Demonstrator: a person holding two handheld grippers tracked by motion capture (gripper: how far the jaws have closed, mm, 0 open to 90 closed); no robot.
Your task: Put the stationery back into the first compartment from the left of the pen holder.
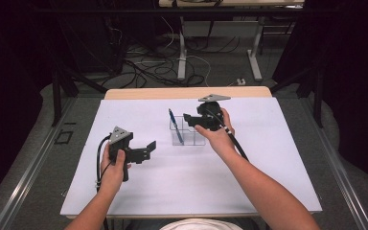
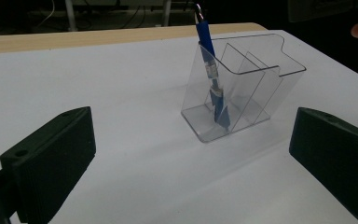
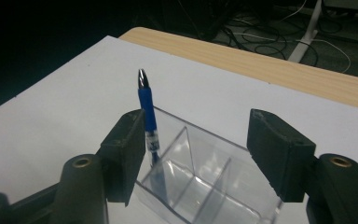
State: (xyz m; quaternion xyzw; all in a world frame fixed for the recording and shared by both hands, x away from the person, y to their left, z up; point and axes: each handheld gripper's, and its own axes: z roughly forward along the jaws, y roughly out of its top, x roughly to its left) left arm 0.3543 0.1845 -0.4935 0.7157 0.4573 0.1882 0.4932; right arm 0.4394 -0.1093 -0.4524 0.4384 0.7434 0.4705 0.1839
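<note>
The blue pen already stood tilted in the end compartment of the clear organizer mid-table, so placing looked done; only withdrawal remained. The right tool hovered above it, jaws apart, empty. The left tool waited open nearby, nothing obstructing.

Blue pen; clear holder — white table.
</note>
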